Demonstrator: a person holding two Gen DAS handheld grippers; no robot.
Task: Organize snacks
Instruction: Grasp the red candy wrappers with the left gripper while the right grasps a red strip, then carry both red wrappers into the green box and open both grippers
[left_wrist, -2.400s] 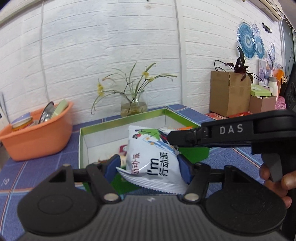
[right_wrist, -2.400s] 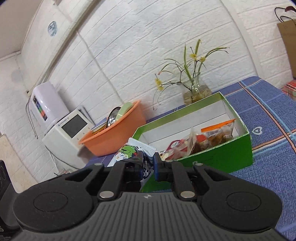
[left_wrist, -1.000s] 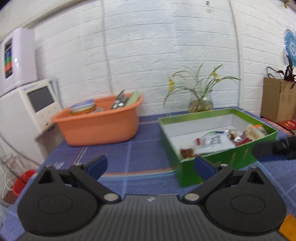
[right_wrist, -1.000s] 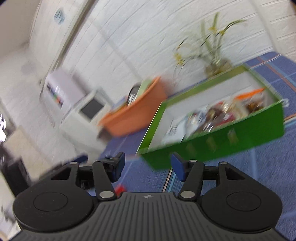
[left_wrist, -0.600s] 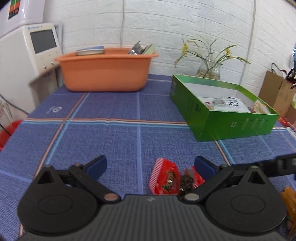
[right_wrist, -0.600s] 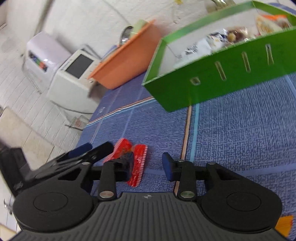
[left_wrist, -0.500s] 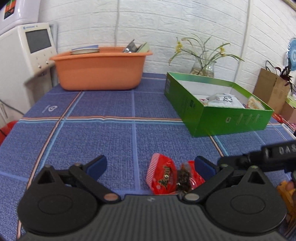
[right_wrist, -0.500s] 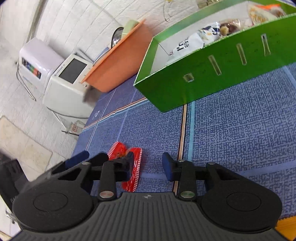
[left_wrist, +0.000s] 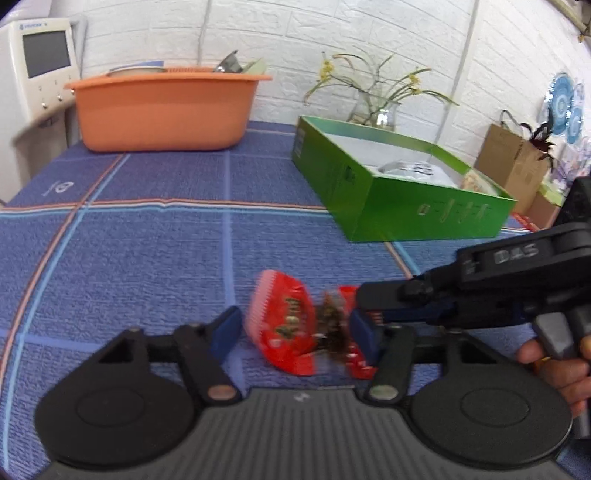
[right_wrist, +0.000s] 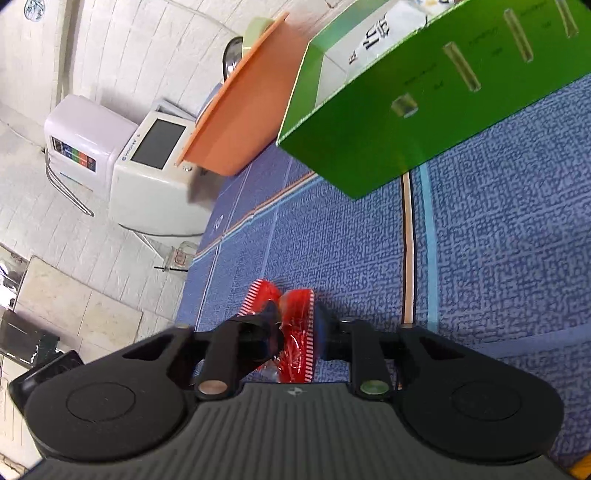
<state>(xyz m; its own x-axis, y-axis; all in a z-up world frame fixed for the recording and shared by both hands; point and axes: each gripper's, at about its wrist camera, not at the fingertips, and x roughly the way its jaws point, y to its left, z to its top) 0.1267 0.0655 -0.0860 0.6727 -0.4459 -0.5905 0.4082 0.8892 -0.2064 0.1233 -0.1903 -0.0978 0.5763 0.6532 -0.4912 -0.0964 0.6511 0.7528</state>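
Looking down my left tongs (left_wrist: 295, 332), I see the red snack packet (left_wrist: 284, 325) lying on the blue checked tablecloth (left_wrist: 147, 240), well short of the green box (left_wrist: 399, 206) where other snacks (left_wrist: 410, 168) already sit. Both pairs of jaws have just been closing around it. My left pads stand half-wide at either side, seemingly not yet pressing, though blur makes that uncertain. My right tongs (right_wrist: 297, 332) are narrow, pinching the packet's crimped end.
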